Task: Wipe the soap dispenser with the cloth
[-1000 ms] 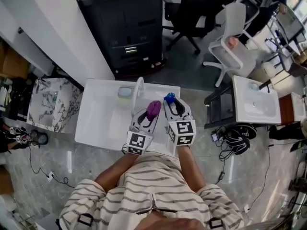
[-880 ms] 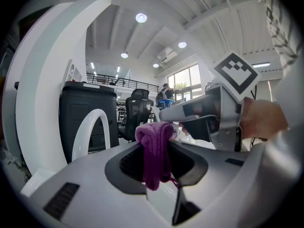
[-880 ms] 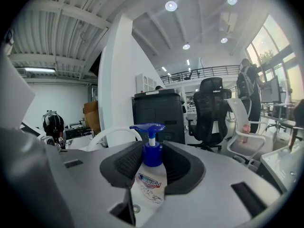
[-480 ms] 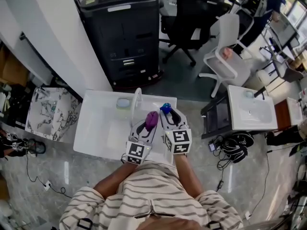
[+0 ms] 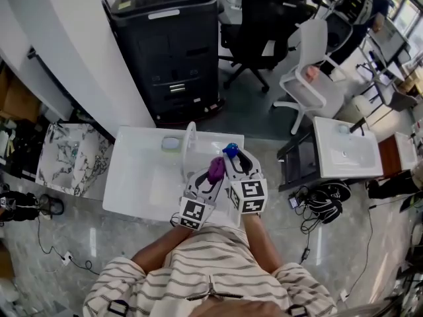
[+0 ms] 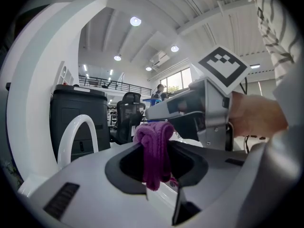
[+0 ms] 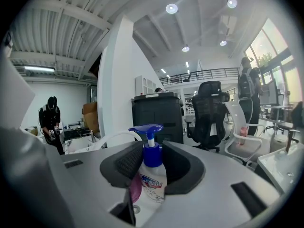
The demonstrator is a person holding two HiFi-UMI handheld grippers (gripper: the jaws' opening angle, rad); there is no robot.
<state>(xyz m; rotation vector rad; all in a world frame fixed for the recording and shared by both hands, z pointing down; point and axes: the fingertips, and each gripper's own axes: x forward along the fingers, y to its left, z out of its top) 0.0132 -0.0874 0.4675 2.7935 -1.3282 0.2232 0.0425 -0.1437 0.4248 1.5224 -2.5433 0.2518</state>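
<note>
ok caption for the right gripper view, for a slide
Right hand-held gripper holds a blue-pump soap dispenser upright between its jaws above the white sink.

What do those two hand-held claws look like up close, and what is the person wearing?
The left claw and right claw look alike: smooth light-grey plastic shells, each with two curved jaws lined with dark textured pads. Each carries a white cube printed with black square markers. The person wears a cream shirt with thin dark stripes.
</note>
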